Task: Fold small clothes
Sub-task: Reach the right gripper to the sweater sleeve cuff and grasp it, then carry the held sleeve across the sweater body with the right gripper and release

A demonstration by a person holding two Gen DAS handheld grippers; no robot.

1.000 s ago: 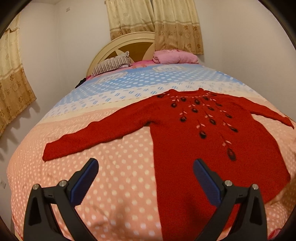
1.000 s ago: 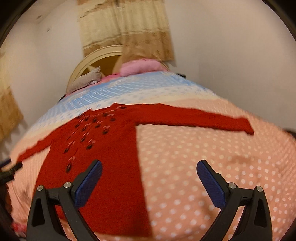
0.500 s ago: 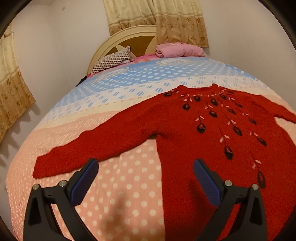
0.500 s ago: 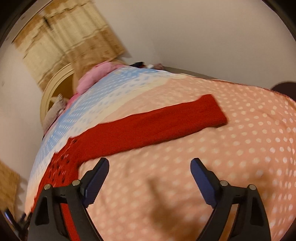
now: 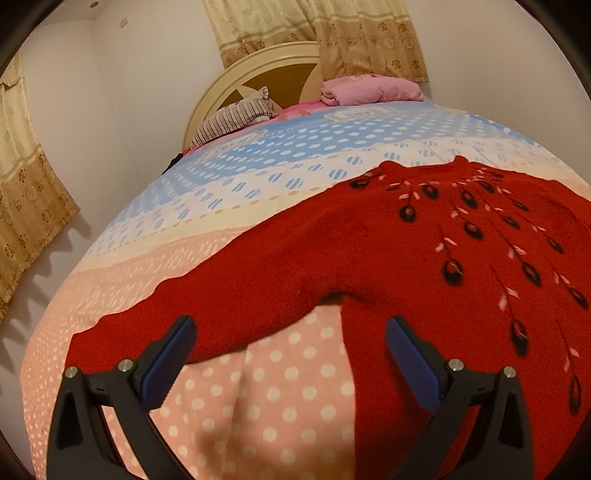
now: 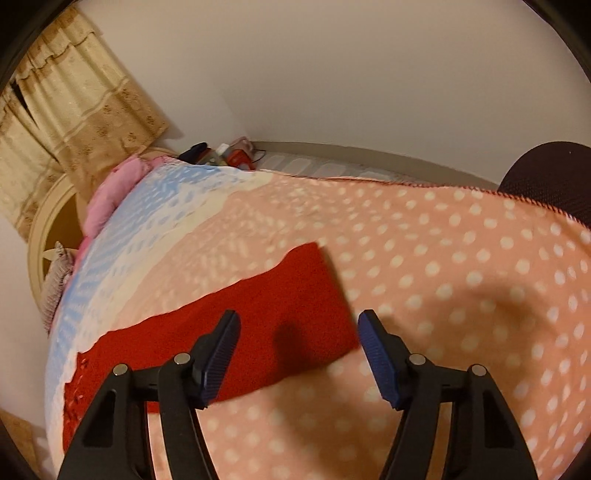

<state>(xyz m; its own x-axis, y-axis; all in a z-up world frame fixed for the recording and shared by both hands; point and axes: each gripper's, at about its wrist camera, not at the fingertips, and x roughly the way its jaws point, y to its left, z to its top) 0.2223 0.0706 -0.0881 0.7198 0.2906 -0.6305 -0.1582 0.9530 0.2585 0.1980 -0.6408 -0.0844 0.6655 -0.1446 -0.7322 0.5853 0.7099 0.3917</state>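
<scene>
Pale walls and patterned beige curtains (image 5: 317,33) close in a bedroom where a bed (image 5: 258,206) with a rounded cream headboard (image 5: 258,70) wears a dotted cover, blue at the far end and pink at the near end. At the headboard lie a striped pillow (image 5: 236,118) and a folded pink blanket (image 5: 369,88). Spread flat on the pink part of the cover is a red sweater (image 5: 388,251), front up, with dark embroidered drops and pale leaves running down from the neckline. In the left wrist view its left sleeve (image 5: 207,306) stretches out toward the near left, and the left tool (image 5: 290,349) hangs close above the cover with its blue-padded jaws spread wide, the left pad over the sleeve near the cuff and the right pad over the sweater's body; nothing is pinched. In the right wrist view the right sleeve (image 6: 266,321) lies across the pink cover, its cuff end pointing right. The right tool (image 6: 295,345) hangs just above that cuff; its jaws have just been closing, yet a clear gap remains, with the cuff lying in it and neither pad pressing the cloth. A dark rounded chair back (image 6: 550,173) shows beyond the bed's far right edge.
</scene>
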